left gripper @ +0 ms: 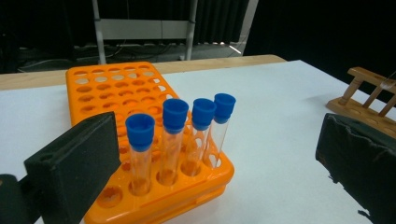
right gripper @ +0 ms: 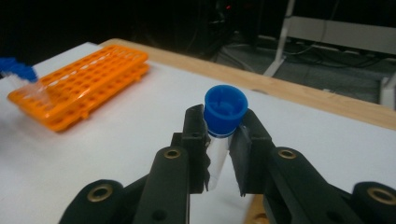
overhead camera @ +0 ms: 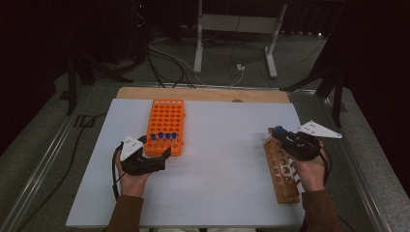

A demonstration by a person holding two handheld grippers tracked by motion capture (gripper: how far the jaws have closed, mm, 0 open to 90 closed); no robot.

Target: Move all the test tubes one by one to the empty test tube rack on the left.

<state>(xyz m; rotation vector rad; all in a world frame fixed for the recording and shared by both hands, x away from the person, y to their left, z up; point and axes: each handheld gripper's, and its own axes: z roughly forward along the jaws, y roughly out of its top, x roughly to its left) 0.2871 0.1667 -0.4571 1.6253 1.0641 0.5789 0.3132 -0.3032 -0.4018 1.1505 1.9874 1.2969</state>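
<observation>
Clamping a clear, blue-capped test tube [right gripper: 219,135] just under its cap, the right gripper [overhead camera: 290,140] holds it upright above the far end of the wooden tube rack [overhead camera: 283,169] at the right, probably so it travels without tipping. The left gripper [overhead camera: 152,159], jaws wide and empty, rests at the near end of the orange plastic rack [overhead camera: 167,116], likely steadying it. Four more blue-capped tubes [left gripper: 180,135] stand in that rack's near row.
</observation>
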